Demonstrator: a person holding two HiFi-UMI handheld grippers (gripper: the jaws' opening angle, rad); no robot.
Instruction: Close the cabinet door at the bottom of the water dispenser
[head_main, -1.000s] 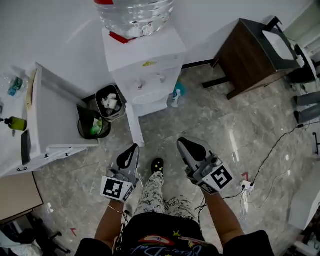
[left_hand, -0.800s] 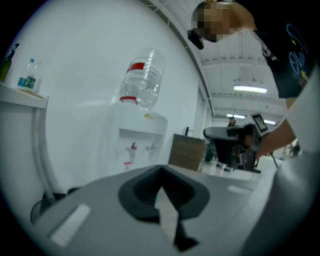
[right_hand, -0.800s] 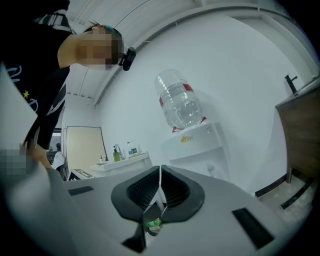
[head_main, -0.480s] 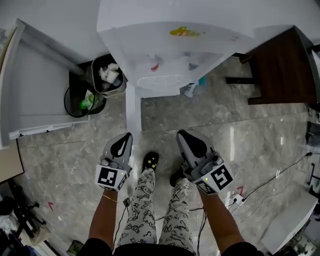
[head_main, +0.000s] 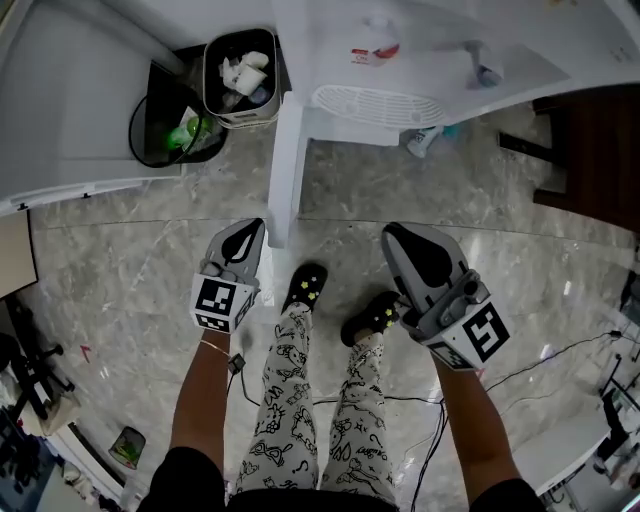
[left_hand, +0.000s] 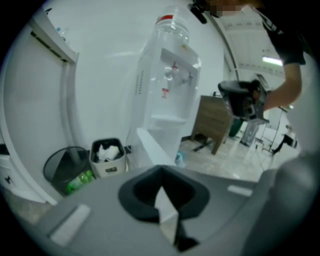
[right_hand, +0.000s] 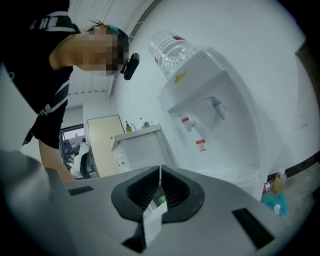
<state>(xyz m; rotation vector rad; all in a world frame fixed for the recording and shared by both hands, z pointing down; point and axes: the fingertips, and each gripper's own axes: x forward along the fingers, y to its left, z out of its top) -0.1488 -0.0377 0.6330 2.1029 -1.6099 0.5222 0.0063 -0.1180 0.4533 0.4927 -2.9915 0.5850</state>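
The white water dispenser (head_main: 400, 60) fills the top of the head view, with its drip grille (head_main: 375, 103) below the taps. Its bottom cabinet door (head_main: 284, 170) stands open, swung out towards me and seen edge-on. My left gripper (head_main: 243, 234) is shut and empty, just left of the door's free end, a small gap away. My right gripper (head_main: 408, 242) is shut and empty, right of the door, over the floor. In the left gripper view the door (left_hand: 152, 146) juts out below the dispenser (left_hand: 167, 85). The right gripper view faces the dispenser (right_hand: 215, 120).
Left of the door stand a black mesh bin (head_main: 165, 130) and a small bin (head_main: 240, 72) stuffed with paper. A white cabinet (head_main: 70, 110) lies further left. A blue bottle (head_main: 425, 138) stands by the dispenser's base, and a dark wooden table (head_main: 590, 150) at the right. Cables (head_main: 560, 350) cross the floor.
I have stepped closer to the dispenser, which now fills the top of the view. Both grippers have come nearer to the open door, still shut.
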